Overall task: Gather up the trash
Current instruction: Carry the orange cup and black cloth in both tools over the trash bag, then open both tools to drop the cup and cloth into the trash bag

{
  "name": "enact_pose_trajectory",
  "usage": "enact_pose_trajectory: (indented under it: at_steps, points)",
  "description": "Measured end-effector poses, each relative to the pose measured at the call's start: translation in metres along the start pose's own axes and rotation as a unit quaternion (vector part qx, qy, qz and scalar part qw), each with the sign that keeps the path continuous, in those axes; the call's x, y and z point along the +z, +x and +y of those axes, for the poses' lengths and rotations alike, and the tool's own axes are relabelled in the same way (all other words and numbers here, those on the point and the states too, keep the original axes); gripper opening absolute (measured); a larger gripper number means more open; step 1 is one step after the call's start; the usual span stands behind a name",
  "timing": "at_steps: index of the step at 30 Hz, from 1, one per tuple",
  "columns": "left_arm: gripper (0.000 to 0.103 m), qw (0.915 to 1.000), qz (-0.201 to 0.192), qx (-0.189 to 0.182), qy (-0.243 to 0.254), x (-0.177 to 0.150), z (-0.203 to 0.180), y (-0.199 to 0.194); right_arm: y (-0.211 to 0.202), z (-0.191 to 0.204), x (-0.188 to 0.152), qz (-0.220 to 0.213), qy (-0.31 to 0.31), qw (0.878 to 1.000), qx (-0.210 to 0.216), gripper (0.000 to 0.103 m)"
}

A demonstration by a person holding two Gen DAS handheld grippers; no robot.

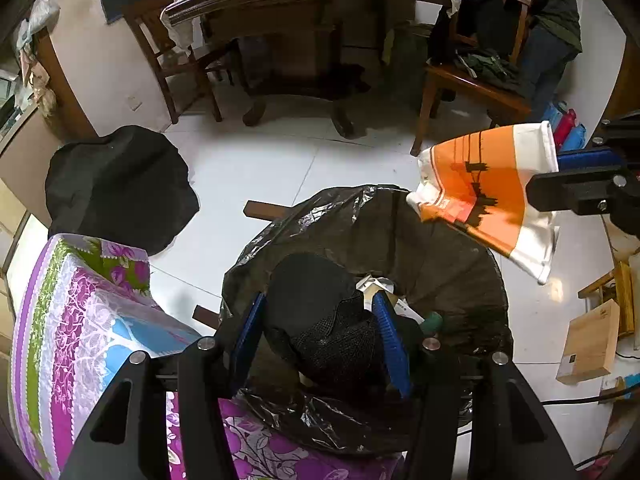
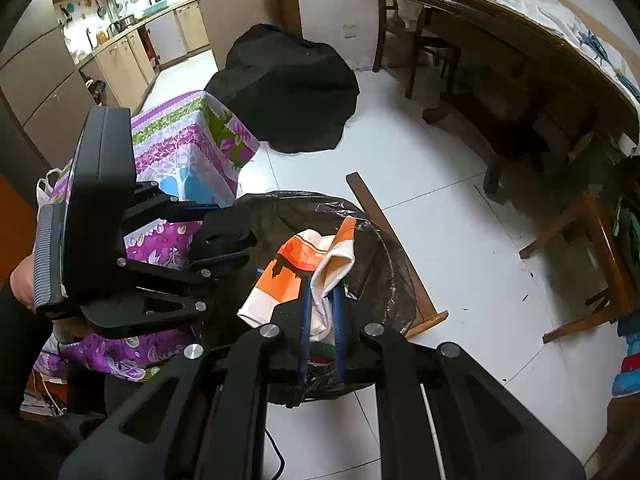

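A round bin lined with a black plastic bag [image 1: 400, 232] stands on the white floor; it also shows in the right wrist view [image 2: 384, 264]. My left gripper [image 1: 320, 320] is over the bin, its blue pads against a black mesh object [image 1: 320, 320]. My right gripper [image 2: 320, 304] is shut on a crumpled orange and white paper bag [image 2: 304, 264] and holds it above the bin's rim; the paper bag shows at the right in the left wrist view [image 1: 488, 188]. Paper scraps [image 1: 376, 284] lie inside the bin.
A table with a purple floral cloth [image 1: 80, 320] stands beside the bin. A black covered mound [image 1: 120, 188] sits on the floor. A wooden table [image 1: 312, 8], chairs [image 1: 472, 80] and wooden slats [image 2: 384, 224] are around. Cardboard boxes [image 1: 592, 340] lie at the right.
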State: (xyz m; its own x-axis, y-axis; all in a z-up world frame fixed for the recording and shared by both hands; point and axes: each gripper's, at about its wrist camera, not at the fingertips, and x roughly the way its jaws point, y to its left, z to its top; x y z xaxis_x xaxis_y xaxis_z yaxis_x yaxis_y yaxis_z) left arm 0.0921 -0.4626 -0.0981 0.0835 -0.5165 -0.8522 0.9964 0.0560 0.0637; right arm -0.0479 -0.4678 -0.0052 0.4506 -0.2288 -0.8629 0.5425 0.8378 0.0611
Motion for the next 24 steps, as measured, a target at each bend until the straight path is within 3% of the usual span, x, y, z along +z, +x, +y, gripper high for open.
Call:
enact_pose_trajectory:
  at_steps: [5,9,24]
  points:
    - [0.058,1.0000,-0.003,0.005,-0.003,0.003,0.003,0.002,0.003,0.000,0.002,-0.002,-0.009,1.000,-0.003,0.011]
    - [0.069,0.9996,-0.004,0.028,-0.006,0.003,0.006,0.003,0.009,-0.003,0.001,-0.003,-0.001,1.000,-0.018,0.025]
    - [0.069,0.9966,-0.032,0.075,0.013,-0.011,-0.009,-0.029,-0.001,0.002,-0.022,-0.022,0.012,0.999,-0.020,0.025]
